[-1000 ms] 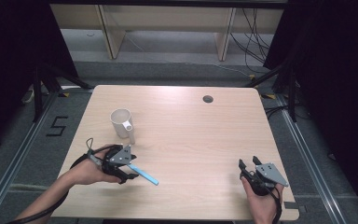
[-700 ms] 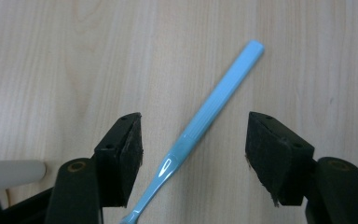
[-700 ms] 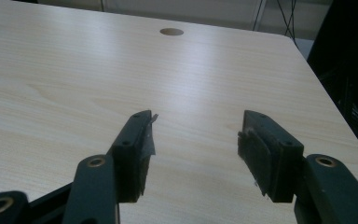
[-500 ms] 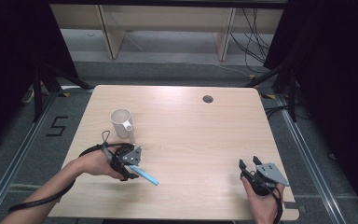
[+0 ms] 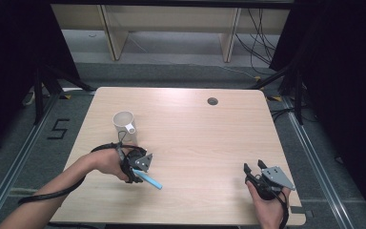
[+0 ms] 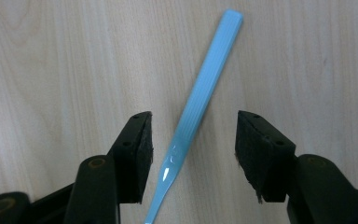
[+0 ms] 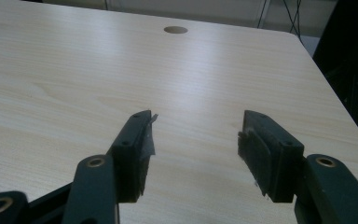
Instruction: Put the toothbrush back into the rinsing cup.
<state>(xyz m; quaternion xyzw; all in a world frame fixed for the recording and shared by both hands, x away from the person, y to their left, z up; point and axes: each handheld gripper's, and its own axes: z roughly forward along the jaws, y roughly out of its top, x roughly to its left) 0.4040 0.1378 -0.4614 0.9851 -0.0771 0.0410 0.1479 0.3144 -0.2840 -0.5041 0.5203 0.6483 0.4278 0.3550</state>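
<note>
A light blue toothbrush-like stick (image 6: 200, 100) lies flat on the wooden table (image 5: 195, 143). My left gripper (image 6: 193, 154) hangs over it, open, with the thin end of the stick between the two jaws and touching neither. From above, the stick (image 5: 151, 181) pokes out to the right of the left gripper (image 5: 136, 168). A white cup (image 5: 124, 124) stands upright a little behind that hand. My right gripper (image 5: 255, 171) rests near the front right of the table, open, with nothing between its jaws (image 7: 193, 149).
A round cable hole (image 5: 213, 101) sits in the table's back right part. Wooden shelving (image 5: 171, 28) stands on the floor beyond the far edge. Metal floor rails (image 5: 314, 152) run along both sides. A black cable (image 5: 52, 193) trails from the left gripper.
My left gripper has shifted slightly forward and right, settling over the thin end of the blue stick. The right gripper has stayed still.
</note>
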